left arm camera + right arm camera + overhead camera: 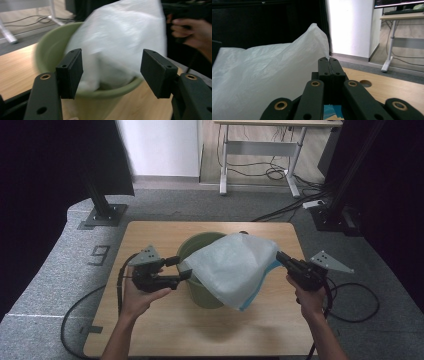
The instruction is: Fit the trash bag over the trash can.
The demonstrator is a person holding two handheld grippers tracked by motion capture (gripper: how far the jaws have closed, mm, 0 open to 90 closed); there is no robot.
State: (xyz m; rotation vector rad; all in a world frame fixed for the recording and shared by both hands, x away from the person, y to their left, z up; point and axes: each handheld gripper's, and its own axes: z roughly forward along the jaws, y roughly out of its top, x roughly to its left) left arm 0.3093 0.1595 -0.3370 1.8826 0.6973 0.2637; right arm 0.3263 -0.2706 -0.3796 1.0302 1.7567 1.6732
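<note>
Grey carpet surrounded the wooden counter (150,330), where a green bucket (192,245) stood near the middle. A white plastic bag (232,267) lay draped over the bucket's rim, reaching out to the right. The right gripper (280,256) was clamped tight on the bag's edge. The left gripper (182,268) hovered just beside the bucket, its jaws apart with nothing pressed between them.

My left gripper (184,267) sits level in my left hand (140,295), pointing right, its fingers (71,71) spread wide apart with nothing pressed between them. My right gripper (279,256) points left and slightly away from me, fingers (329,68) clamped tight together, my right hand (309,301) wrapped around its handle.
</note>
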